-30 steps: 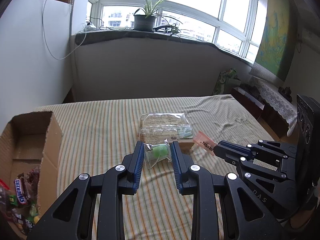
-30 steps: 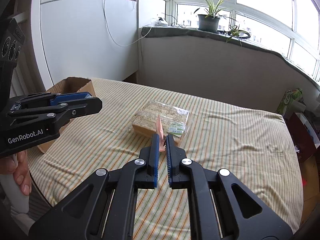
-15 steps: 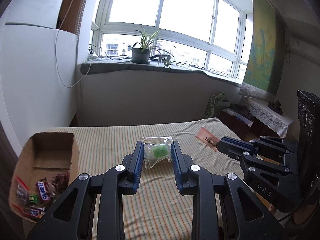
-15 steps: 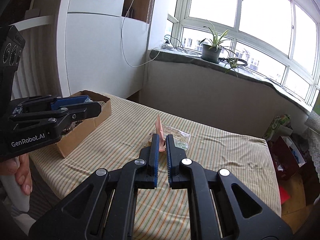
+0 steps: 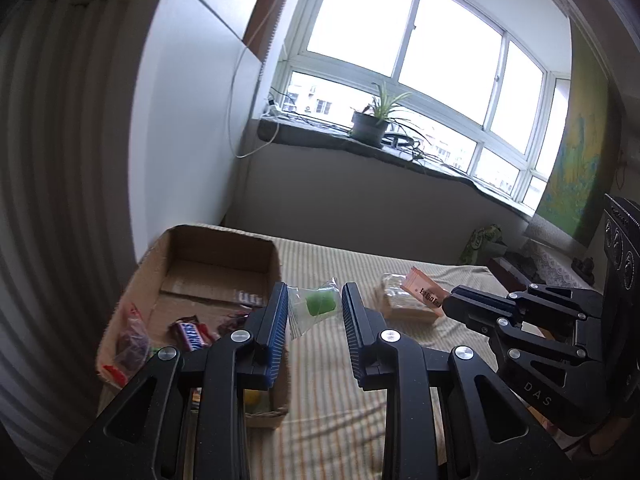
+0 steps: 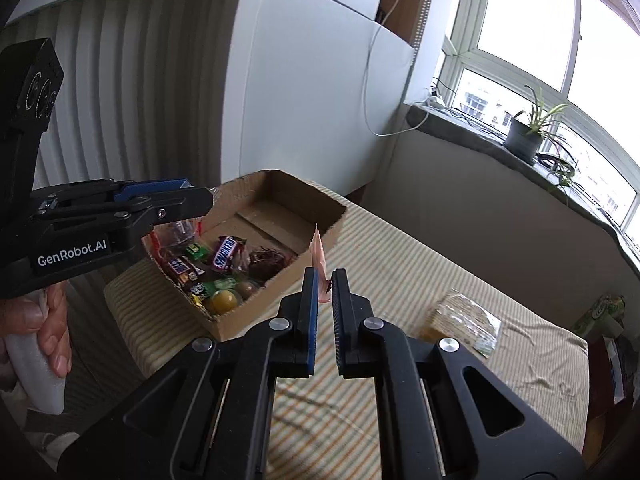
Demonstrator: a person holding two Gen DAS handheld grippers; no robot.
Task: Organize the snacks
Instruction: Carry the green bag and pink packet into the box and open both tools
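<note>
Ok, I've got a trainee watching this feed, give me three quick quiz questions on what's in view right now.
1. True or false: the left hand-held gripper holds a clear bag with something green inside.
2. What does the right hand-held gripper pinch? A) a Snickers bar B) a thin pink packet C) nothing
3. Fill in: the one snack left lying on the striped cloth is a clear-wrapped ____ pack.

Key: 1 true; 2 B; 3 biscuit. The cardboard box already holds several candies, including a Snickers bar.
</note>
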